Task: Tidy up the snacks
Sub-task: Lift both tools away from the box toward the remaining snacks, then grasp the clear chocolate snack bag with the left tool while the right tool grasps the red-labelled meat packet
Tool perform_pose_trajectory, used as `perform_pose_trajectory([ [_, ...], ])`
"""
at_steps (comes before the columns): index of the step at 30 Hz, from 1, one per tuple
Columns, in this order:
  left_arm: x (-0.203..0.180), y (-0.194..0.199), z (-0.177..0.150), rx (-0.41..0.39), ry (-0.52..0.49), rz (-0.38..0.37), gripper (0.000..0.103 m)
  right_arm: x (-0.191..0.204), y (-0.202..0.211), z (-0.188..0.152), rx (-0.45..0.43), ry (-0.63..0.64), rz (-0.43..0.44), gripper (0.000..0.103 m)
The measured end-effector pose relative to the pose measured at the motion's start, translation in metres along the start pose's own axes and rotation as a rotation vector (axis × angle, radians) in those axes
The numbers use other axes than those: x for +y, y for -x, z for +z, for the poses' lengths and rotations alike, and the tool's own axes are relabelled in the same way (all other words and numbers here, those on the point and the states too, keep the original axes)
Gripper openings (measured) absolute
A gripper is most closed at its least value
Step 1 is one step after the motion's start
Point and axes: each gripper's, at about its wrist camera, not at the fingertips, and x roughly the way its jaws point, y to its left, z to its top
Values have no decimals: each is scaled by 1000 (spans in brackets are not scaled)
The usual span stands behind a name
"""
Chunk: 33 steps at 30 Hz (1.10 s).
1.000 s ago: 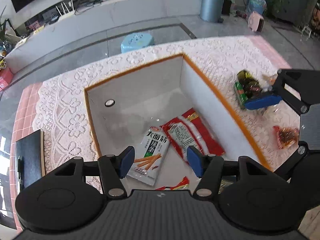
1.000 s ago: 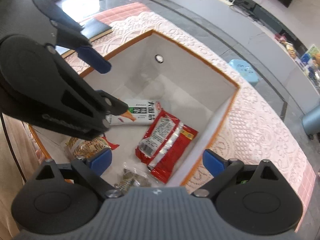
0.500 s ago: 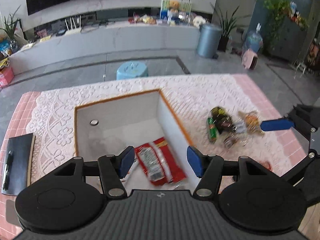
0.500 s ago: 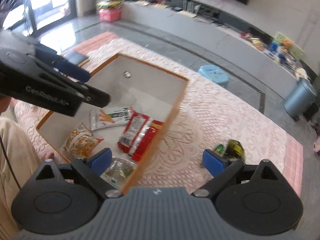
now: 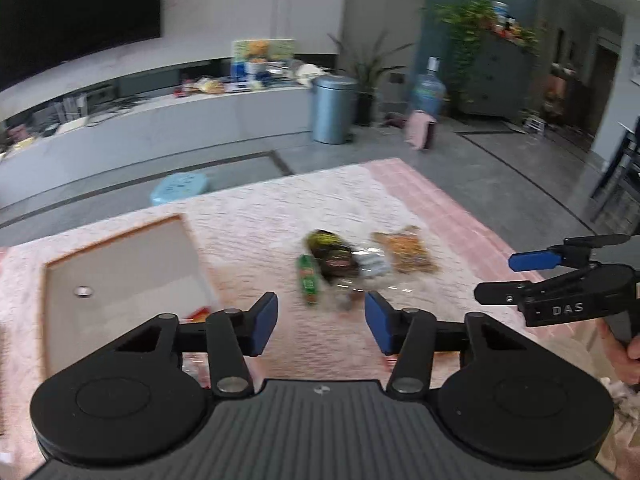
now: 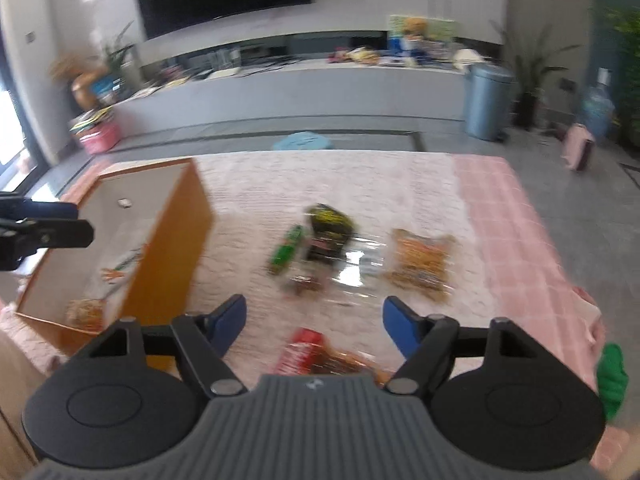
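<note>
My left gripper [image 5: 321,322] hangs above the table with its blue pads spread wide and nothing between them. My right gripper [image 6: 315,326] is likewise splayed apart and empty; seen from the left wrist it juts in from the right edge [image 5: 504,278], clear of the cloth.

Just beneath the right gripper's near edge lies a red snack packet [image 6: 304,350], partly hidden by the gripper body. Beyond both tools, on the lace tablecloth [image 6: 360,184], a loose cluster of snacks rests together: a slim green packet [image 6: 286,250], a dark pouch [image 6: 328,228] touching it, a clear crinkled wrapper [image 6: 360,264] just beside that, and an orange-brown bag [image 6: 420,264] at the right of the group. All are blurred, so I cannot read any labels.

To the left stands the orange-sided box [image 6: 172,240], open at the top, white inside. A few packets [image 6: 116,272] already lie on its floor, well apart from the cluster on the cloth.
</note>
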Motion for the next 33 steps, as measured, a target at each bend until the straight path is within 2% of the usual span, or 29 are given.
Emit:
perform_pose_trajectory([
  [4,-25,-33,-9,56,-39,-53,48,-24,-7,-21,54,-9,-28,73],
  [10,-42,-74,-22,150,-125,-62,46,-28,-35,-36,187,144,5,72],
  [17,-40,-109,-24,257,-174,-46,46,-25,-88,-30,342,320,76,72],
  [25,-35,-149,-7,296,-272,-56,46,0,-126,-33,433,526,156,72],
  [27,-35,-161,-1,305,-303,-66,50,3,-133,-33,442,560,159,72],
  [30,-39,-178,5,328,-346,-62,61,5,-144,-36,455,598,156,72],
  [33,-45,-193,6,343,-394,-51,63,6,-154,-41,462,634,136,72],
])
